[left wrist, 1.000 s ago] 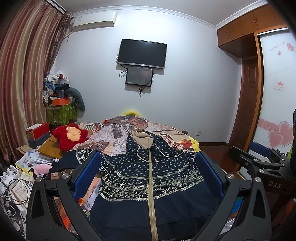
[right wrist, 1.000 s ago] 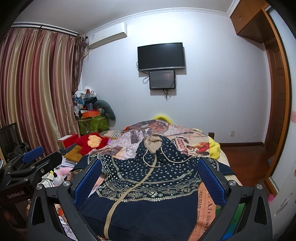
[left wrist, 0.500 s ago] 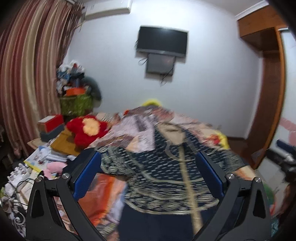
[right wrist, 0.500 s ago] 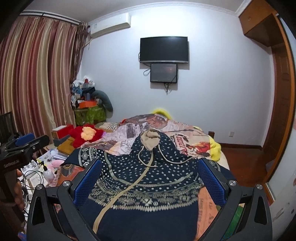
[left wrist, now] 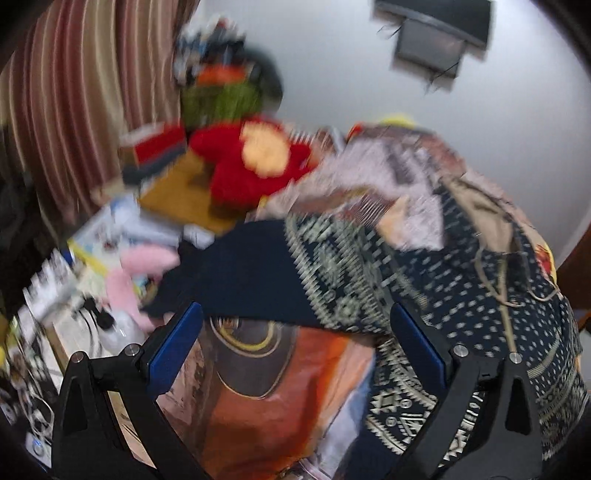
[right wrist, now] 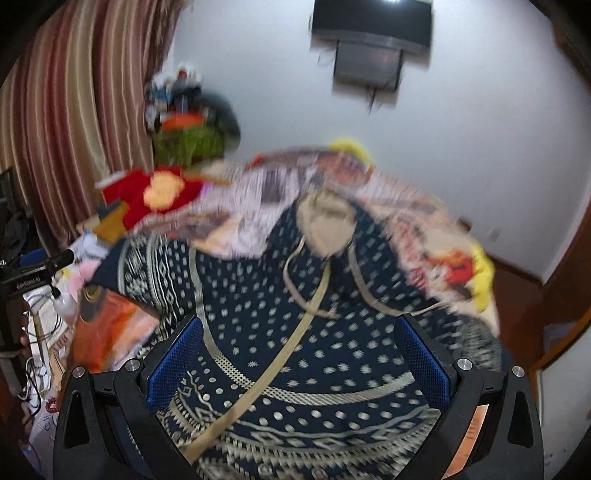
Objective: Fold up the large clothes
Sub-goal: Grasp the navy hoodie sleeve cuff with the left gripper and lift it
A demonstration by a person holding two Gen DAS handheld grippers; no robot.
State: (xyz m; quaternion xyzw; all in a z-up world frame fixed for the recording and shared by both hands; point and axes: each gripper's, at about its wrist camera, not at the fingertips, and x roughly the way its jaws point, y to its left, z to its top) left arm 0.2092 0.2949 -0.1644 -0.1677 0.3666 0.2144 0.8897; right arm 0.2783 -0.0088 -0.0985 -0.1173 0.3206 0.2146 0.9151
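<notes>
A large navy hooded jacket (right wrist: 295, 343) with white dots, patterned bands and a beige zip lies spread face up on the bed, beige hood (right wrist: 325, 221) at the far end. Its left sleeve (left wrist: 258, 273) stretches out toward the bed's left edge. My left gripper (left wrist: 295, 332) is open and empty, above the sleeve and the bedspread beside it. My right gripper (right wrist: 299, 343) is open and empty, above the jacket's chest. Both views are blurred by motion.
The bed has a printed bedspread (left wrist: 280, 398). A red plush toy (left wrist: 255, 162) and boxes sit on a low table at the left. Cluttered papers and cables (left wrist: 66, 295) lie by the bed's left side. A TV (right wrist: 373, 18) hangs on the far wall.
Both grippers have dropped toward the bed and tilted down. The left one has swung left, from over the jacket's body to over its left sleeve. The jacket has not moved.
</notes>
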